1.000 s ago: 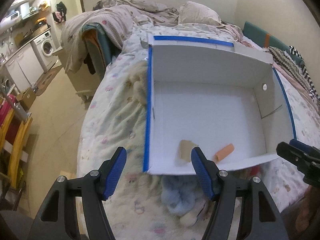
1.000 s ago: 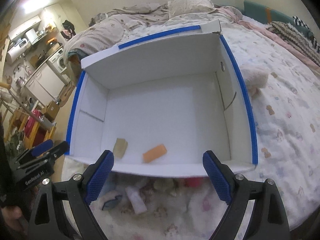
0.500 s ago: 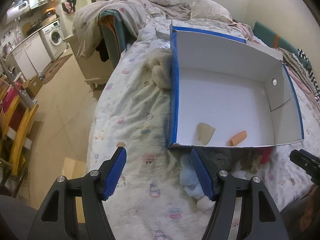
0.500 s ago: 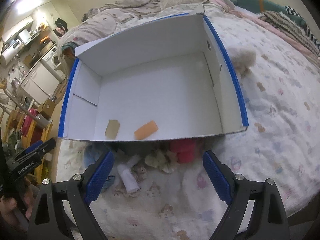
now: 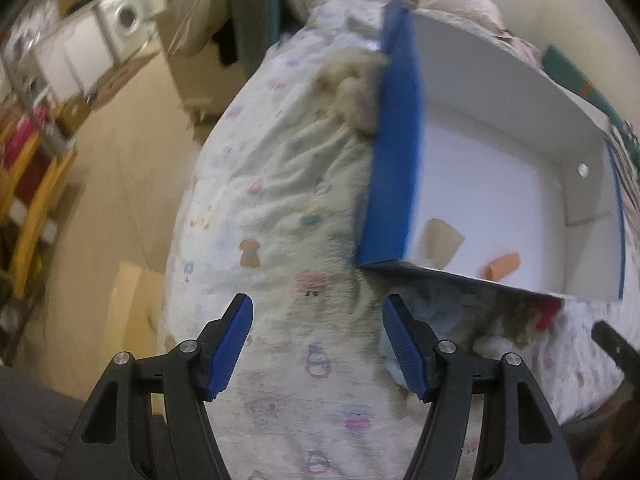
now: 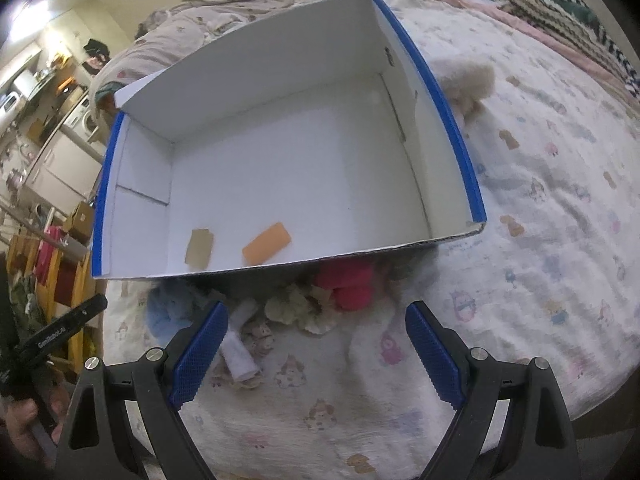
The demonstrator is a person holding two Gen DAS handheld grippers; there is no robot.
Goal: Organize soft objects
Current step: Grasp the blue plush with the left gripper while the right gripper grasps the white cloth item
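On the bed (image 6: 540, 208), at my twelve o'clock, I see the white box (image 6: 280, 92), soft toys (image 6: 344, 288) heaped against its near wall. My left claw (image 5: 316, 344) and right claw (image 6: 316, 352) both gape apart, holding nothing.

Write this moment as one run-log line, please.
left gripper: open, empty | right gripper: open, empty | box: no soft toys inside | soft toys: piled before box

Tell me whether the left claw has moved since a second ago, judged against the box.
Yes. The left claw has shifted left of the box and nearer the bed: the box now sits right of it.
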